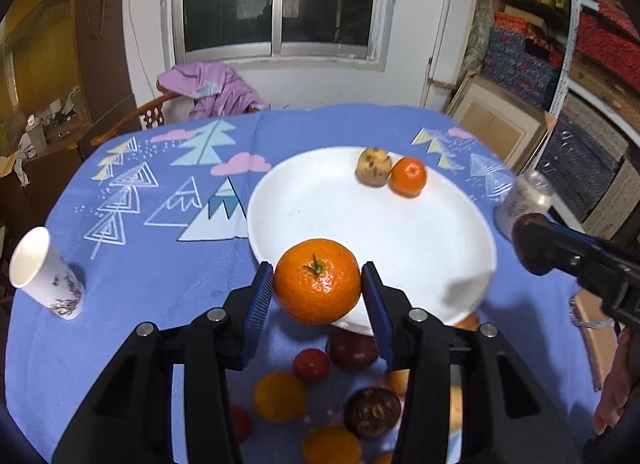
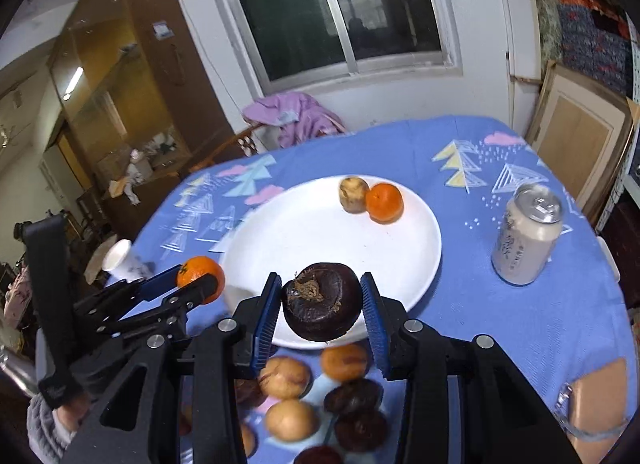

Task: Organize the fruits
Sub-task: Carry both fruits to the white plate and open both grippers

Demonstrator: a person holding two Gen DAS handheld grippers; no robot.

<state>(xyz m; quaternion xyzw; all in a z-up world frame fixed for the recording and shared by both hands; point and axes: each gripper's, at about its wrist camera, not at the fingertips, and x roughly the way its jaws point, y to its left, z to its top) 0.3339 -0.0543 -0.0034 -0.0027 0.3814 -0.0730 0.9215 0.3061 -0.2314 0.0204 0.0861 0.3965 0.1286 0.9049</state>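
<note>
A round table under a blue cloth (image 1: 168, 272) printed with pale trees and peaks fills the room beneath a dark window (image 1: 280, 0), with a purple garment (image 1: 216, 88) thrown over a wooden chair at its far side. A broad white plate (image 1: 352, 224) sits mid-table, carrying a mottled yellowish fruit (image 1: 373, 167) and a small orange (image 1: 408, 177) that touch one another near the far rim. A pale drink can (image 2: 527, 233) stands upright to the right of the plate, and a white paper cup (image 1: 42, 274) stands near the table's left edge. A person holds a two-fingered tool in each hand. The left gripper (image 1: 318, 290) is clamped on a stemmed orange mandarin (image 1: 317, 281), its blue pads (image 1: 258, 300) pressed against both sides, the fruit lifted above the plate's near rim. The right gripper (image 2: 321, 306) grips a dark purple-brown mangosteen (image 2: 322, 306) the same way, raised over the plate's near edge. On the cloth just short of the plate lies a loose heap of fruit (image 2: 320, 400), dark, tan and orange, some of it blurred. A grey sleeve cuff (image 2: 44, 424) shows at the wrist holding the left tool.
</note>
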